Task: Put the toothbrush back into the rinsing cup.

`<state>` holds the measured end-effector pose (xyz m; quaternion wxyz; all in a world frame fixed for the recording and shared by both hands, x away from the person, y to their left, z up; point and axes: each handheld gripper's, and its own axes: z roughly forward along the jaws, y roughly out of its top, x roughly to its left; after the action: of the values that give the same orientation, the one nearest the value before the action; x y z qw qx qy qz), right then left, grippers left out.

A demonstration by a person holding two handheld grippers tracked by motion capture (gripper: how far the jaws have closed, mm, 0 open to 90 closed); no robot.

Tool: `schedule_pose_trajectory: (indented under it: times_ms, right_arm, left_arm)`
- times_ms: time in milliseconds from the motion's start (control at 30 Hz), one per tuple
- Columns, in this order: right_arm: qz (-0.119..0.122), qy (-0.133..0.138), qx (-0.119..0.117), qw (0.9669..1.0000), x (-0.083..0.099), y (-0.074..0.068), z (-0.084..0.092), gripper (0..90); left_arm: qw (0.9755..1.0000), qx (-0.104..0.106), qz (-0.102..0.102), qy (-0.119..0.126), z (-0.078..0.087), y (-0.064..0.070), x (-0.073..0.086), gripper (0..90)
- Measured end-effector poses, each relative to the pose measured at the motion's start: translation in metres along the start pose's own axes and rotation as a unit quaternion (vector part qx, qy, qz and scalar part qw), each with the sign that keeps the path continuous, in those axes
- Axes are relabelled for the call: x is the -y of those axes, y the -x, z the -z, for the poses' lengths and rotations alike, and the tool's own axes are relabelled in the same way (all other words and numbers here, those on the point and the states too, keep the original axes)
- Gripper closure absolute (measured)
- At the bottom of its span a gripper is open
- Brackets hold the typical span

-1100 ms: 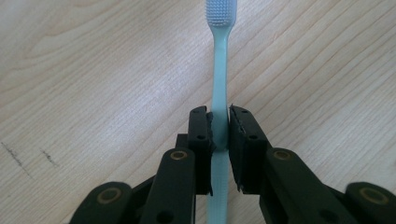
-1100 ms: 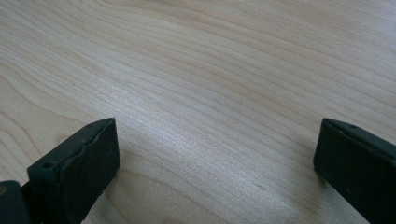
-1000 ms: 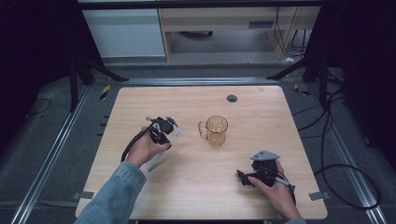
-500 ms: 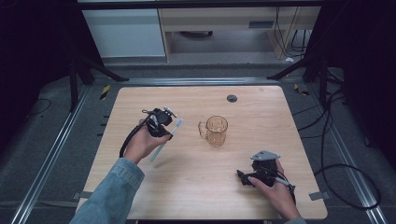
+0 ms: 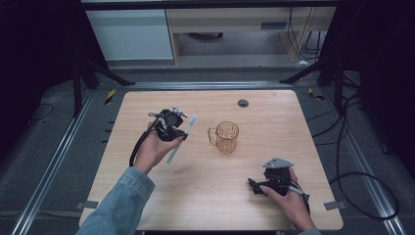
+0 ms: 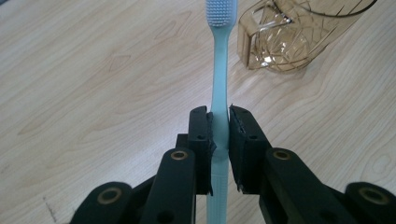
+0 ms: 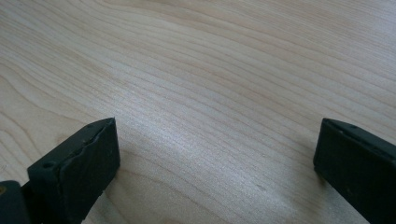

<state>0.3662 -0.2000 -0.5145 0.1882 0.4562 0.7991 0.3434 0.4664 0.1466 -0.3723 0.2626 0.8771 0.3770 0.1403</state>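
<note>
A pale blue toothbrush is clamped in the left gripper above a wooden table, beside an amber cup.

From the high view, the left gripper (image 5: pixel 180 133) holds the toothbrush (image 5: pixel 182 139) slanted in the air over the light-wood table (image 5: pixel 147 105), bristles toward the cup (image 5: pixel 226 137); the right gripper (image 5: pixel 254 186) lies low on the near right part of the table. In the left gripper view, the jaws press both sides of the slim, translucent handle, the white bristle head (image 6: pixel 221 11) pointing past the faceted, see-through plastic cup (image 6: pixel 289 42) with its handle. No writing is legible. In the right gripper view, the black jaws stand wide apart over bare wood grain, holding nothing.
</note>
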Motion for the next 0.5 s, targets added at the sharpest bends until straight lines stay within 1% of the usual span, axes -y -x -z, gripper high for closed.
schedule_pose_trajectory:
  times_ms: [100, 167, 233, 300, 400, 500]
  right_arm:
    - [0.0, 0.0, 0.0, 1.0, 0.0, 0.0, 0.0, 0.7]
    - [-0.002, 0.0, -0.001, 1.0, 0.0, 0.0, 0.0, 0.7]
    - [0.0, 0.0, 0.0, 1.0, 0.0, 0.0, 0.0, 0.7]
    - [-0.002, 0.0, -0.001, 1.0, 0.0, 0.0, 0.0, 0.7]
    - [-0.002, 0.0, -0.001, 1.0, 0.0, 0.0, 0.0, 0.7]
    - [-0.001, 0.0, -0.002, 1.0, 0.0, 0.0, 0.0, 0.7]
  left_arm:
    - [0.9999, 0.001, 0.003, 0.015, 0.001, 0.002, -0.003, 78.9]
    - [0.9997, -0.002, 0.003, 0.025, 0.002, 0.003, -0.005, 78.9]
    - [0.9992, -0.004, 0.008, 0.04, 0.005, 0.004, -0.007, 78.9]
    - [0.9983, -0.008, 0.01, 0.057, 0.007, 0.004, -0.009, 78.9]
    - [0.9962, -0.015, 0.013, 0.084, 0.011, 0.006, -0.012, 78.9]
    - [0.9937, -0.027, 0.006, 0.108, 0.015, 0.011, -0.015, 78.9]
